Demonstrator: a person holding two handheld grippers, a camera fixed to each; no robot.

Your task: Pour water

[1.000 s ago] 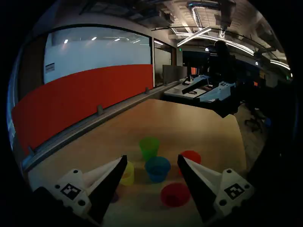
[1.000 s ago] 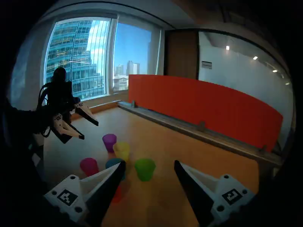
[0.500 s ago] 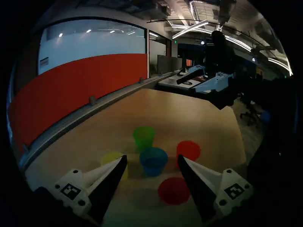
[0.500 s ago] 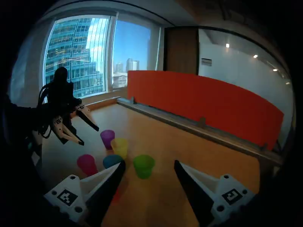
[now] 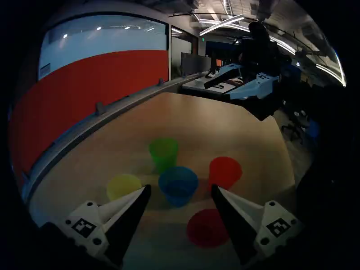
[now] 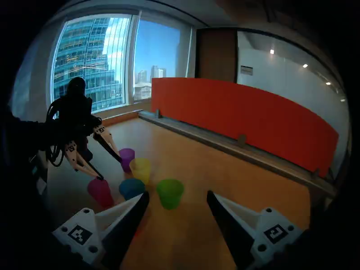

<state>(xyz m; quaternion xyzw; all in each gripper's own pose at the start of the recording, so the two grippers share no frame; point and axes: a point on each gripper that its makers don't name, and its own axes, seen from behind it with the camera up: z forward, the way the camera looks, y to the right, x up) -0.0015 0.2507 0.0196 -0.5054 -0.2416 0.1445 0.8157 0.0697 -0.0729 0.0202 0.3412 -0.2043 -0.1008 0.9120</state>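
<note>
While the left gripper point(image 5: 180, 202) and right gripper point(image 6: 177, 207) both gape wide and empty, grasping looks the step in hand. The blue plastic cup point(image 5: 178, 184) stands mid-cluster, in from the edges of the wooden desk point(image 5: 202, 117). Next, lower squarely around it and close gently.

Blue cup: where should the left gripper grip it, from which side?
Probably the side wall of the blue cup, below the rim, left gripper coming straight ahead: it stands upright, mouth up, centred between the open fingers, with the green cup close behind.
</note>
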